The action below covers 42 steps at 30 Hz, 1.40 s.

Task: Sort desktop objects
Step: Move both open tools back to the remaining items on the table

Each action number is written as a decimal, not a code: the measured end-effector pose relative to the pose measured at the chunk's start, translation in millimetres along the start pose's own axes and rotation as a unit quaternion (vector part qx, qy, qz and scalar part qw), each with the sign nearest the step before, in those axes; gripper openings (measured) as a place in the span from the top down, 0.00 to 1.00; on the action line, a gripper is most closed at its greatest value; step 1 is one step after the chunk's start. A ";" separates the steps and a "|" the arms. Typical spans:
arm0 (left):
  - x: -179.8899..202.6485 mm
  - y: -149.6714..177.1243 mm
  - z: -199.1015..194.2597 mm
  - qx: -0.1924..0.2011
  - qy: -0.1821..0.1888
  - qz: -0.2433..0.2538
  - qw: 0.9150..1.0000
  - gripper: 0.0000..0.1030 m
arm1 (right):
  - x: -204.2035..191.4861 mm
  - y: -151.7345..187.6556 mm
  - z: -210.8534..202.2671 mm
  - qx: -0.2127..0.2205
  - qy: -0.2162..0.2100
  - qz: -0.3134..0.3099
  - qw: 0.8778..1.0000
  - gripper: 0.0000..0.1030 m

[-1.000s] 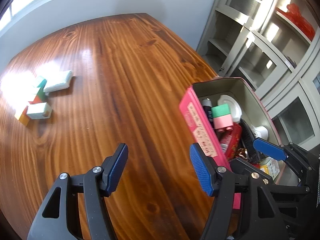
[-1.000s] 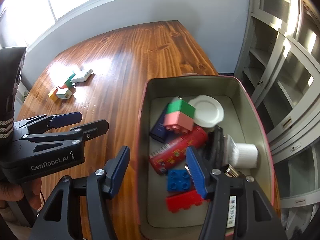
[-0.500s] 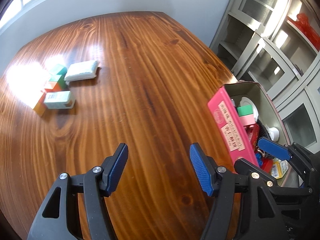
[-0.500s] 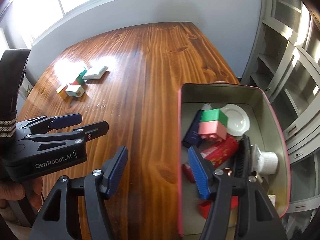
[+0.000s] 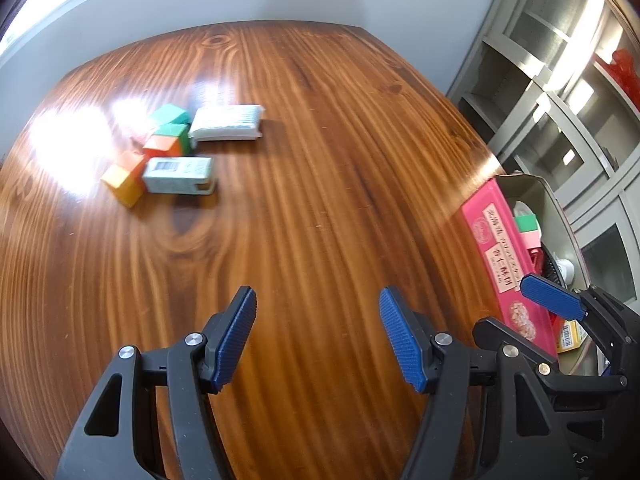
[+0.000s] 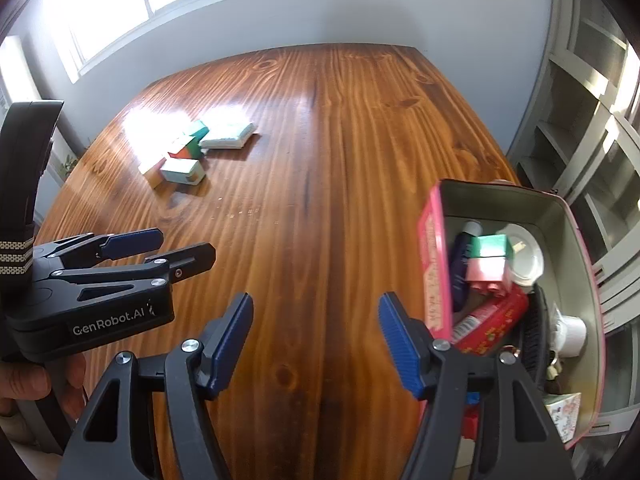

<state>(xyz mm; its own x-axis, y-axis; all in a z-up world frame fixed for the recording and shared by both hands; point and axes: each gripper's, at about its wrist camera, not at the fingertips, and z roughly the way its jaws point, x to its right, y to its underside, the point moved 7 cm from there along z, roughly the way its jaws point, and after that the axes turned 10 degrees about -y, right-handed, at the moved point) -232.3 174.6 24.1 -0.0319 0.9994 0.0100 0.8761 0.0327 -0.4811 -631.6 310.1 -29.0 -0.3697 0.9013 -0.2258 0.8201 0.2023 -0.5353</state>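
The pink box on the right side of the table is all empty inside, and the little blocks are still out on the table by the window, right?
Not quite. The pink box isn't empty: the right wrist view shows a green and pink block, a white lid, a red packet and more inside. The rest is right: the little blocks do sit out on the table toward the window.

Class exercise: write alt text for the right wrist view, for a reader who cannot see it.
The open, empty right gripper hangs over a wooden table. To its right sits a pink tin filled with toys; the left gripper is at left, and small boxes and blocks lie far off.
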 end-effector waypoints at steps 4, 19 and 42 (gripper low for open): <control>-18.5 1.2 2.5 -0.004 -0.006 -0.013 1.000 0.34 | -13.1 -2.2 6.3 -0.005 -0.002 -0.008 1.000 0.31; -39.6 0.7 9.2 -0.010 -0.005 -0.015 1.000 0.34 | -32.2 -2.2 18.0 -0.015 -0.004 0.000 1.000 0.30; -168.0 -66.8 66.8 -0.001 -0.068 -0.044 0.997 0.34 | -74.3 -21.1 86.8 -0.060 -0.024 0.023 0.998 0.29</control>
<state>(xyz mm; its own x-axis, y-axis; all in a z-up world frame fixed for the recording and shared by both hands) -317.6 4.0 -4.0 -0.1738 0.9826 -0.0660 0.8675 0.1211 -0.4825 -659.3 205.6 -71.6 -0.3481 0.8921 -0.2880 0.8823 0.2079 -0.4223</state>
